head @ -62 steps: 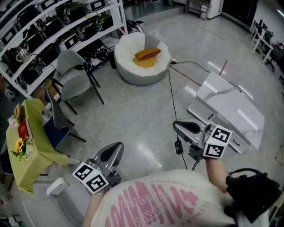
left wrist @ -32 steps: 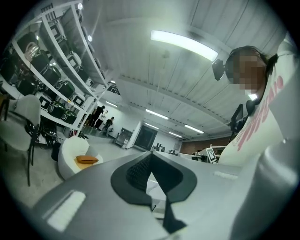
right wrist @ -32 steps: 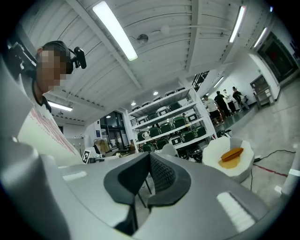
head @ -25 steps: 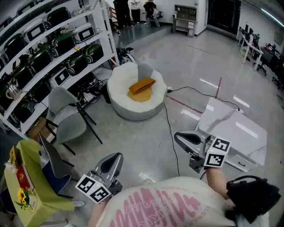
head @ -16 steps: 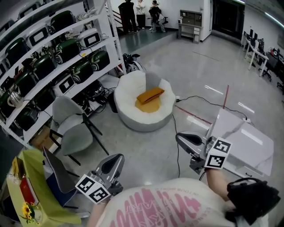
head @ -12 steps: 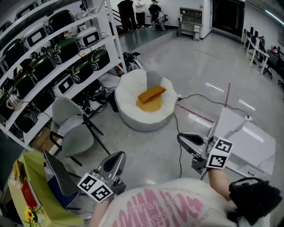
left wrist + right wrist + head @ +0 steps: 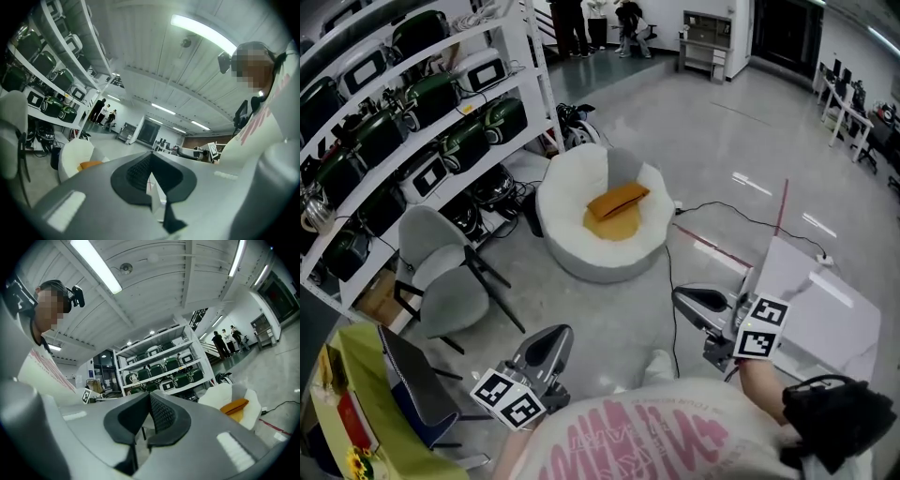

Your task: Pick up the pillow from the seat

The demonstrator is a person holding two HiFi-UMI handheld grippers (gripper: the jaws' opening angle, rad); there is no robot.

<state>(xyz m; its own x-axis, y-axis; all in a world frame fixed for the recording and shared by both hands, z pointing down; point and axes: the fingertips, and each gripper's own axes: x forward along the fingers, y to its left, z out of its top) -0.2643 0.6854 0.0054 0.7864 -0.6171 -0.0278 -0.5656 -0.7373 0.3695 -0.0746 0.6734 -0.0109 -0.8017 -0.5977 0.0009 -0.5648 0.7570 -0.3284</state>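
Both your left gripper (image 7: 546,349) and right gripper (image 7: 697,300) are closed and empty; walk toward the orange pillow (image 7: 617,200) on the white seat (image 7: 572,251) at upper centre, then spread the jaws.

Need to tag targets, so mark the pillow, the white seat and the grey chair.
pillow (image 7: 617,201), head view, middle of its orange top.
white seat (image 7: 560,192), head view, its left wall.
grey chair (image 7: 448,302), head view, its seat pad.

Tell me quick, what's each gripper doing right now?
Left gripper: closed, holding nothing.
Right gripper: closed, holding nothing.
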